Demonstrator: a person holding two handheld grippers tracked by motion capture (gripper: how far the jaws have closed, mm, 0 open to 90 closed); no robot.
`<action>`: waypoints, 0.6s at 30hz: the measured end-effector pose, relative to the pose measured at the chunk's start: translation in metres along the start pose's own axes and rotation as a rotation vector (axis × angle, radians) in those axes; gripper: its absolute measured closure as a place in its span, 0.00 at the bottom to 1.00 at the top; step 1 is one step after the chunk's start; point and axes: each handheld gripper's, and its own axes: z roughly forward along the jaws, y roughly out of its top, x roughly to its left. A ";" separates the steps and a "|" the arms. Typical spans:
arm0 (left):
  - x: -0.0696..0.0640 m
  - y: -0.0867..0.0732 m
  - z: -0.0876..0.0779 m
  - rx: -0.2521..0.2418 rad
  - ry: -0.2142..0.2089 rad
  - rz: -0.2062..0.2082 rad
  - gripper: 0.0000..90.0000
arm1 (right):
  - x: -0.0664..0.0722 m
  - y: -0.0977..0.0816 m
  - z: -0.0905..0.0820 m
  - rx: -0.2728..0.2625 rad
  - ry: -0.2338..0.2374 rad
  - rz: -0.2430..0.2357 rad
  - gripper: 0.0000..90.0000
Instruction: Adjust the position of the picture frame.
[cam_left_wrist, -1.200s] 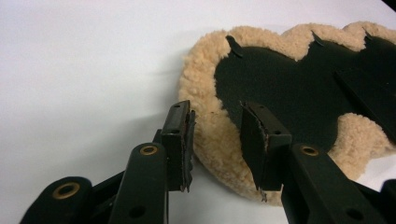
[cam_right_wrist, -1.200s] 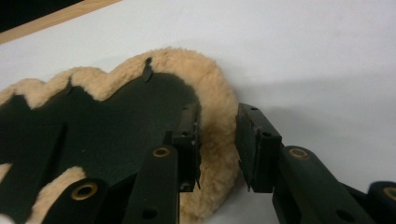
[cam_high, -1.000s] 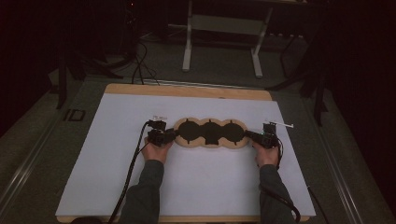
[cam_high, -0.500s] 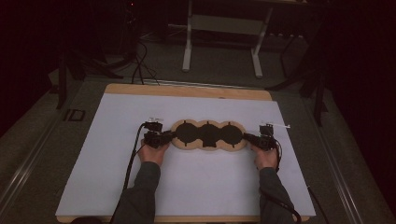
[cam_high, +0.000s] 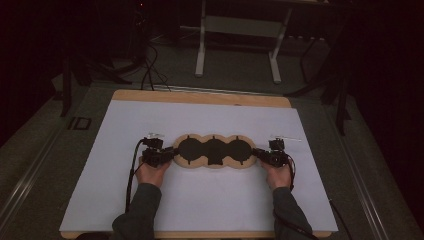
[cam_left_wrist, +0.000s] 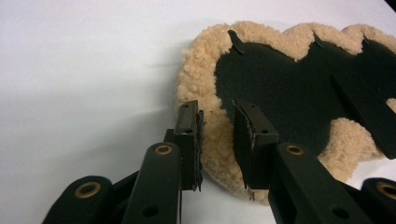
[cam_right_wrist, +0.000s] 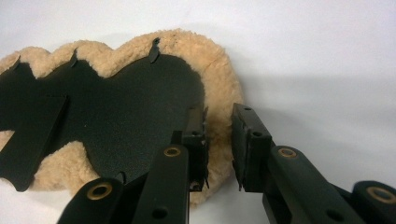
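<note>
The high view shows a fluffy pad (cam_high: 214, 152) laid flat, dark side up, on the white table (cam_high: 200, 200). Its left end is pinched by the left tool (cam_left_wrist: 217, 140), its right end by the right tool (cam_right_wrist: 218, 140), so it can be pulled flat or lifted evenly.

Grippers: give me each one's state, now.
Left gripper: jaws clamped on the fleece pad's edge.
Right gripper: jaws clamped on the pad's other end.
</note>
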 end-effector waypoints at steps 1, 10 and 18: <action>0.001 -0.001 -0.002 0.000 0.003 0.002 0.81 | 0.002 -0.001 0.000 0.002 -0.003 -0.012 0.85; 0.006 -0.003 -0.006 -0.007 -0.005 0.014 0.81 | 0.013 -0.004 -0.001 0.026 -0.017 -0.063 0.84; 0.003 -0.004 -0.009 -0.011 0.003 0.053 0.77 | 0.013 -0.003 -0.002 0.027 -0.019 -0.120 0.81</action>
